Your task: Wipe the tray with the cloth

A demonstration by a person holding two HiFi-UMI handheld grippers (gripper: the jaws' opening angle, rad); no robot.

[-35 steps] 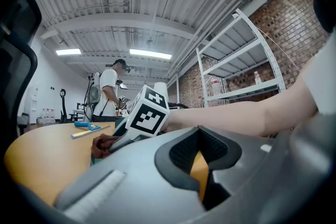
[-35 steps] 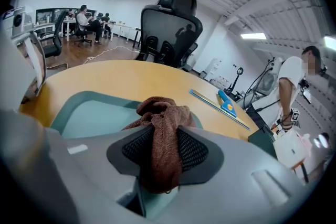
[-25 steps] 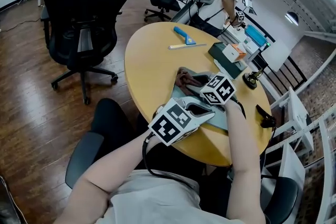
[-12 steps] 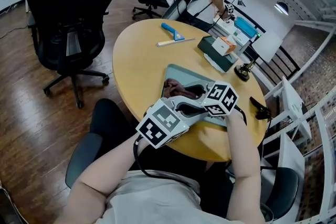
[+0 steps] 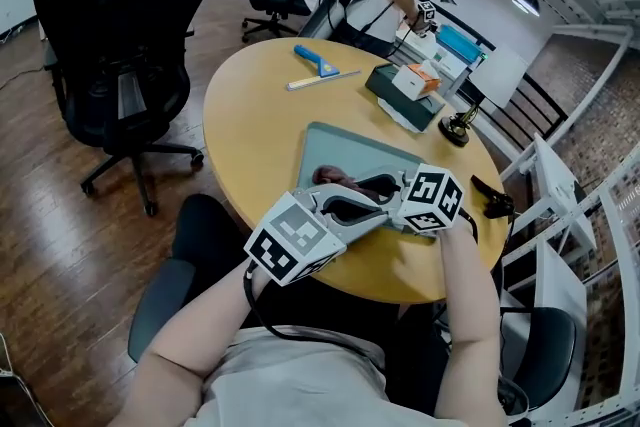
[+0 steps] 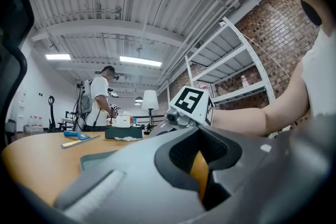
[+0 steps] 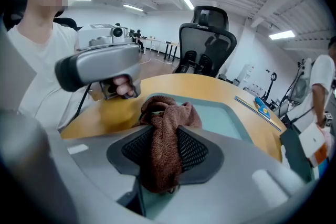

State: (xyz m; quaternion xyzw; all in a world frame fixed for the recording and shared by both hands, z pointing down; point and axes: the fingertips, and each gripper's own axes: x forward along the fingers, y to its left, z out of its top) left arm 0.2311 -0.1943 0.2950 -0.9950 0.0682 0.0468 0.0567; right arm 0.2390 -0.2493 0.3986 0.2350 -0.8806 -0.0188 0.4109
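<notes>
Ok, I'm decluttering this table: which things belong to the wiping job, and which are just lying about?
Job: cloth, tray.
Lying about: blue scraper, flat strip, green box, small white box.

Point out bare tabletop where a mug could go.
Bare: the table's left side, from its rim to the tray; the strip between tray and scraper. Crowded: far right by the boxes, and the tray's near end under the cloth.
</notes>
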